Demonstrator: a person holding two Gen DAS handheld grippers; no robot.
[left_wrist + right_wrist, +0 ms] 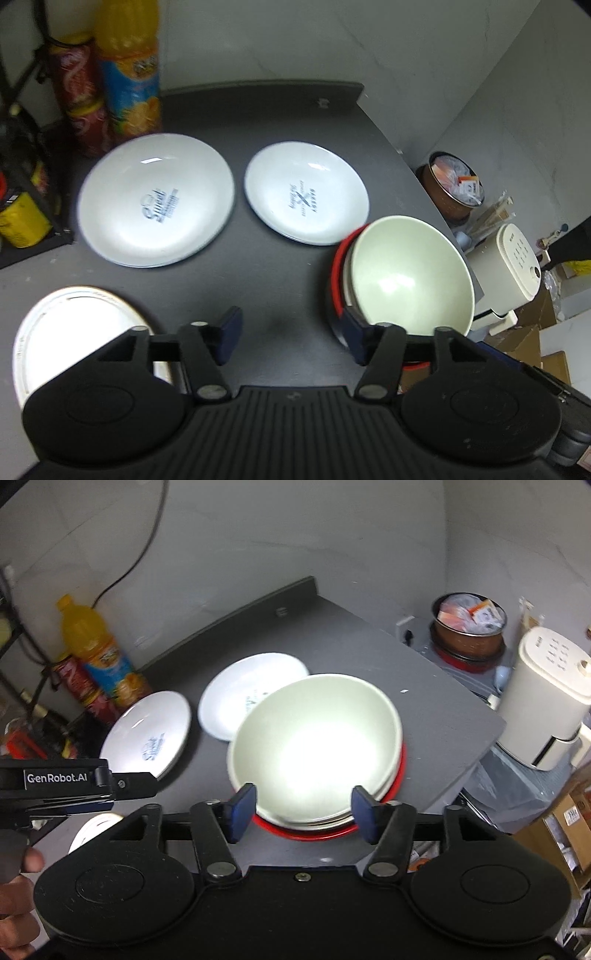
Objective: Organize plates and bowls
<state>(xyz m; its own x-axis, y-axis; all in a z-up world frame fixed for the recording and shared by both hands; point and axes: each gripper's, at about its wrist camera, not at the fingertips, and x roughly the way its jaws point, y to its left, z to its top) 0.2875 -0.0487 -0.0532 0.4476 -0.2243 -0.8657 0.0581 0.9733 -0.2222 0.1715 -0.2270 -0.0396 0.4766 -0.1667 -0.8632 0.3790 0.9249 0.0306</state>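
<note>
A stack of bowls (317, 746), pale green on top of white and red ones, stands near the dark table's right edge. My right gripper (303, 810) hovers open over its near rim, pads apart from it. My left gripper (291, 332) is open over bare tabletop, and its right finger is close beside the bowl stack (410, 273). Two printed white plates lie further back, the larger plate (155, 199) at left and the smaller plate (306, 192) at right. A gold-rimmed white plate (74, 332) lies at the near left, partly hidden by the gripper.
An orange juice bottle (129, 74) and a red snack tube (81, 96) stand at the back left beside a black rack (22, 206). Off the table's right edge (491, 734) are a cream appliance (546, 701), a brown pot of packets (469, 631) and cardboard boxes (569, 819). A hand (14, 904) shows at lower left.
</note>
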